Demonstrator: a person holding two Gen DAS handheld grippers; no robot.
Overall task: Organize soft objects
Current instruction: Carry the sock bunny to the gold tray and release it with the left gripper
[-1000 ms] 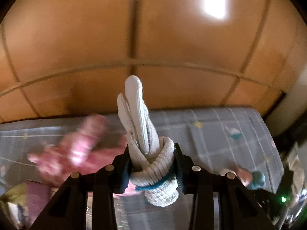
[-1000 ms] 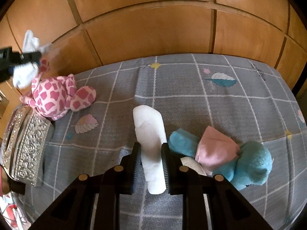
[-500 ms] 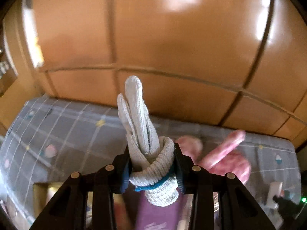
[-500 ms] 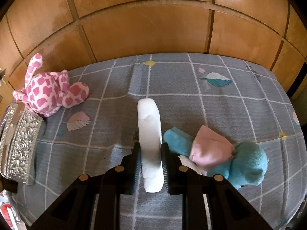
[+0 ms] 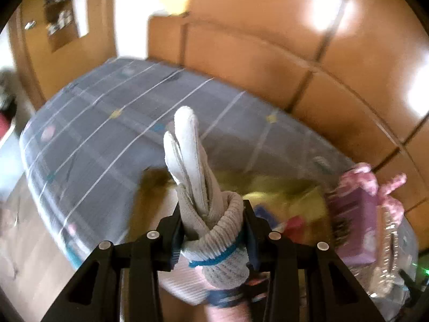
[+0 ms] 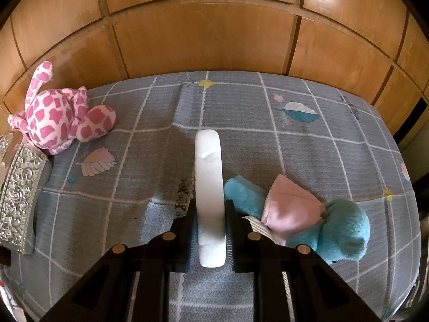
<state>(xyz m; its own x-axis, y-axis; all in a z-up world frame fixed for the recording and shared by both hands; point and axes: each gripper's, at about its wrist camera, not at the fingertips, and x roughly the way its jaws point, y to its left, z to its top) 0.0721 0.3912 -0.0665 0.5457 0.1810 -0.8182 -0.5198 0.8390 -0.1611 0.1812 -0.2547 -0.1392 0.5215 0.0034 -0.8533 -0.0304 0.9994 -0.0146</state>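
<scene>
My left gripper (image 5: 213,222) is shut on a rolled grey knitted glove (image 5: 203,193) with a blue band, whose fingers stick up past the pads. Below it lies a blurred box (image 5: 292,204) of mixed yellow, red and blue items. My right gripper (image 6: 209,220) is shut on a flat white soft pad (image 6: 208,177), held edge-on above the grey checked bed cover (image 6: 295,150). A blue plush toy (image 6: 340,233) in a pink dress lies just right of that gripper. A pink spotted plush giraffe (image 6: 56,118) sits at the far left of the bed.
A silver embossed box (image 6: 18,187) stands at the bed's left edge below the giraffe. A purple box (image 5: 354,228) and the giraffe (image 5: 375,185) show at the right of the left wrist view. Wooden panels (image 6: 209,37) back the bed. Floor (image 5: 24,241) lies left.
The left gripper has swung fast across the bed with the glove, so the giraffe has slid to the right of its view. The right gripper stays put; the white pad now stands edge-on.
</scene>
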